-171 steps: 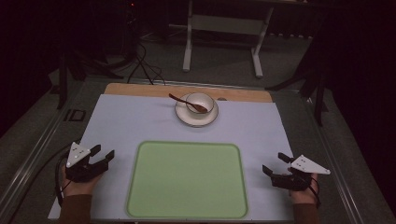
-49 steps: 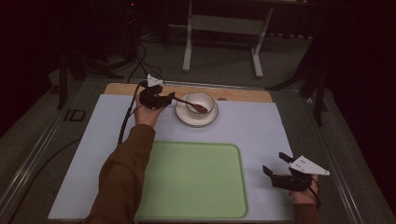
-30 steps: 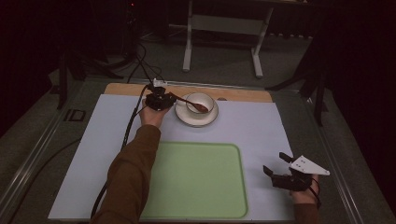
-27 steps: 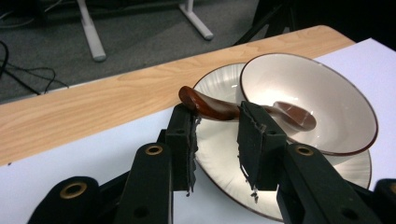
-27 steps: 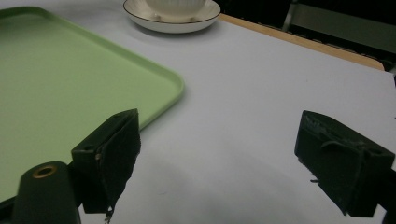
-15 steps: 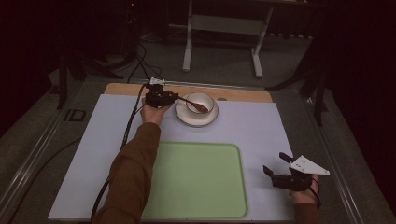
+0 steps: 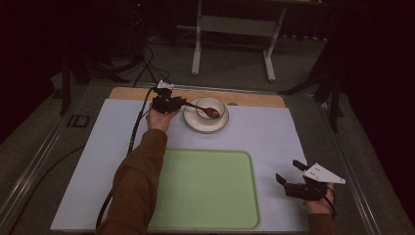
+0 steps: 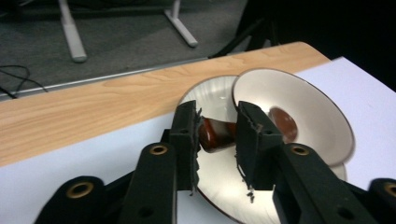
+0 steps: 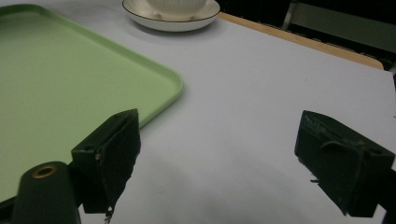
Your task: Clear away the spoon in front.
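Note:
A white bowl (image 7: 218,104) stands on a saucer (image 7: 195,123) at the back of the table, with a brown spoon (image 7: 201,107) resting in it, handle toward the left. My left gripper (image 7: 180,103) is at that handle. In the left gripper view its jaws (image 8: 217,114) have just been closing, and the handle's end (image 8: 215,135) sits in the narrow gap between them. I see no pad pressing on it. The bowl (image 8: 308,105) and saucer (image 8: 224,186) lie just behind. My right gripper (image 7: 288,171) rests open at the front right, nothing between its jaws (image 9: 217,140).
A green tray (image 7: 205,196) lies at the front middle of the white mat, its corner left of the right gripper (image 9: 56,70). A wooden strip (image 7: 254,98) runs along the table's far edge. The left gripper's cable (image 7: 139,122) trails across the mat. A metal stand is on the floor beyond.
The left hand has edged slightly right, up to the spoon's handle beside the bowl. Long before, it rested at the front left. The right hand has kept still.

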{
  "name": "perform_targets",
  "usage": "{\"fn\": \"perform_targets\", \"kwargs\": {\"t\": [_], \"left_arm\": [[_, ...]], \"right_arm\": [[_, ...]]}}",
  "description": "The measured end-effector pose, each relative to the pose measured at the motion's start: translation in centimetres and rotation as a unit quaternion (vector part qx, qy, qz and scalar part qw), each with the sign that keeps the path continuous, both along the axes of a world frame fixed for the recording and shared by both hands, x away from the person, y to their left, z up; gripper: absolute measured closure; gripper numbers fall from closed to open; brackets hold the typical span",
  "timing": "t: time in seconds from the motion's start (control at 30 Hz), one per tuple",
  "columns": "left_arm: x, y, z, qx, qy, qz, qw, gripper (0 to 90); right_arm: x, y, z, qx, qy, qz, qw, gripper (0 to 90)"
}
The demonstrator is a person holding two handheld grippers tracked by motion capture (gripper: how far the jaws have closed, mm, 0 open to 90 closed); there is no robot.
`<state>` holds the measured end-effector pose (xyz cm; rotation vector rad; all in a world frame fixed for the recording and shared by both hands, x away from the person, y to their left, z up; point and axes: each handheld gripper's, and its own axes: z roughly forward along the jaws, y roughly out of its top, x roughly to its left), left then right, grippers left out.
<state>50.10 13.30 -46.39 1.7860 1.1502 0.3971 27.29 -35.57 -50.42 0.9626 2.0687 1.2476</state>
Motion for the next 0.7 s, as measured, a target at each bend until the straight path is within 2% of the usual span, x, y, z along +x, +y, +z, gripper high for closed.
{"fn": "perform_targets", "kwargs": {"t": [0.2,0.37,0.4,0.47,0.6,0.7], "left_arm": [[-1.3,-0.1,0.3,0.004,-0.009,-0.031,0.9995,76.2],[-2.2,-0.5,0.7,0.017,-0.021,-0.045,0.9986,82.0],[-2.8,-0.8,1.1,0.035,-0.031,-0.051,0.9976,82.9],[-3.2,-1.2,1.4,0.058,-0.038,-0.048,0.9964,83.2],[-3.8,-1.5,1.7,0.097,-0.033,-0.059,0.993,83.7],[-4.3,-1.3,1.9,0.11,-0.034,-0.054,0.9918,83.8]], "right_arm": [[0.0,0.1,0.0,-0.002,0.001,-0.001,1.0,14.2],[0.0,0.1,0.0,-0.002,0.002,-0.002,1.0,14.2],[0.0,0.1,0.0,-0.003,0.002,-0.001,1.0,14.2],[0.0,0.1,0.0,-0.003,0.002,-0.002,1.0,14.2],[0.0,0.1,0.0,-0.003,0.003,-0.002,1.0,14.2],[0.0,0.1,0.0,-0.004,0.003,-0.003,1.0,14.2]]}}
